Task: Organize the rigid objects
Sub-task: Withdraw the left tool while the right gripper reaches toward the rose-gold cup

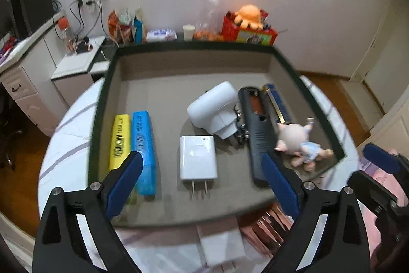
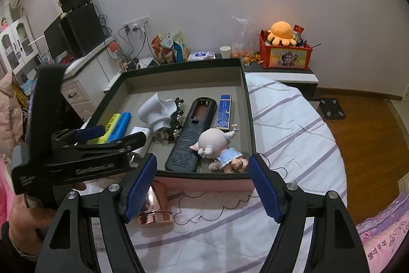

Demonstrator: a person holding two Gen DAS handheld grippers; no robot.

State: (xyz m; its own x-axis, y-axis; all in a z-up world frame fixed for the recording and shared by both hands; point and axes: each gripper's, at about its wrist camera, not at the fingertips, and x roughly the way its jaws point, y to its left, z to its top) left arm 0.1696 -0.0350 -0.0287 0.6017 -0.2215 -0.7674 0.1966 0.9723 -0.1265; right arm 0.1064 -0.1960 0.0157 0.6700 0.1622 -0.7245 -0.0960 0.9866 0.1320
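My left claw (image 1: 202, 181) stands wide apart, gripping nothing, the white charger (image 1: 198, 157) lying between its fingers in the tray (image 1: 107, 104). My right claw (image 2: 202, 186) also gapes empty.

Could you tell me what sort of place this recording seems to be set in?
Most likely a bedroom at home: the tray sits on a bed with a striped white sheet, a plush octopus tops a red box by the wall, and a white drawer cabinet stands alongside.

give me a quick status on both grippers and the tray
Left gripper open over white charger. Right gripper open, empty. Tray part filled. Nothing blocking.
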